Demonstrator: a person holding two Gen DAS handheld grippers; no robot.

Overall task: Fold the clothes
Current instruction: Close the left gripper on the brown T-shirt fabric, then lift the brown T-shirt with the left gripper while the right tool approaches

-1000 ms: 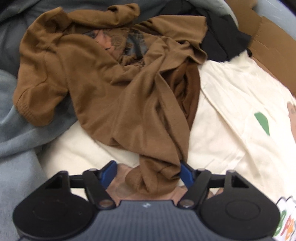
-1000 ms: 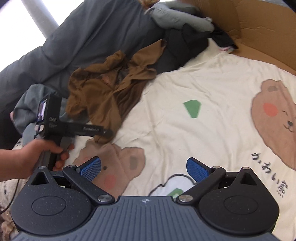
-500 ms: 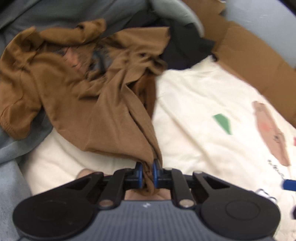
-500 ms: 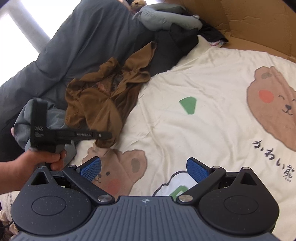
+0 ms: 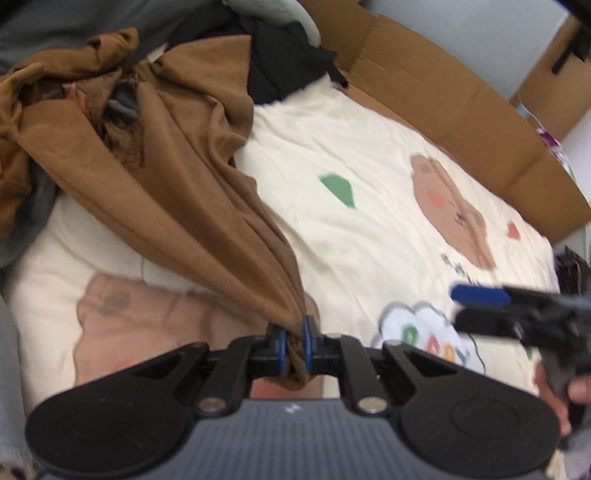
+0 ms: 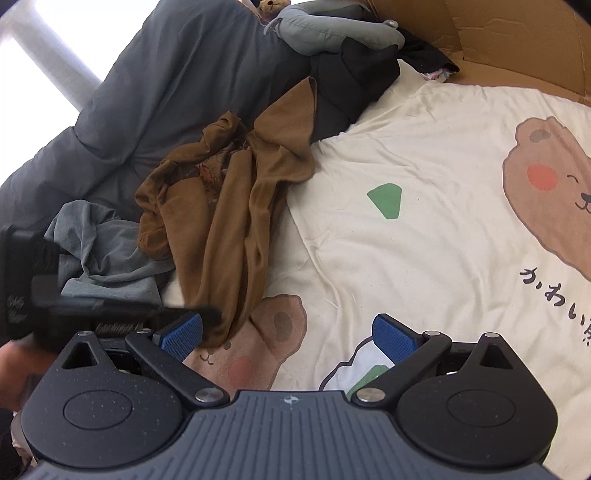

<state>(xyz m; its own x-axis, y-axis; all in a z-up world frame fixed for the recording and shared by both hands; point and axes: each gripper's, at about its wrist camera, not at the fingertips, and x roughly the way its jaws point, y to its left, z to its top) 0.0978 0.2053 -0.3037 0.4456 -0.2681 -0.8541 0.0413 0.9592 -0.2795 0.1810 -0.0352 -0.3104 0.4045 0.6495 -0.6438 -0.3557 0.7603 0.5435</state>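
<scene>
A crumpled brown shirt (image 5: 166,177) (image 6: 229,206) lies at the left of the bed, partly over grey bedding. My left gripper (image 5: 293,341) is shut on a bunched edge of it, and the cloth runs taut from the pads up to the heap. In the right wrist view the left gripper (image 6: 212,315) shows as a black bar at the shirt's lower end, held by a hand. My right gripper (image 6: 291,334) hovers open over the cream sheet (image 6: 424,240) with nothing between its blue pads. It also shows at the right edge of the left wrist view (image 5: 476,308).
A dark grey duvet (image 6: 166,74) fills the far left, with a lighter grey garment (image 6: 99,240) beside the shirt. Black clothing (image 6: 354,81) and a grey plush toy (image 6: 332,29) sit at the head. Cardboard (image 6: 498,37) walls the far side.
My left gripper closed on the shirt's lower edge, then rose and pulled it toward the right, stretching the cloth. The right gripper stayed nearly still and open.
</scene>
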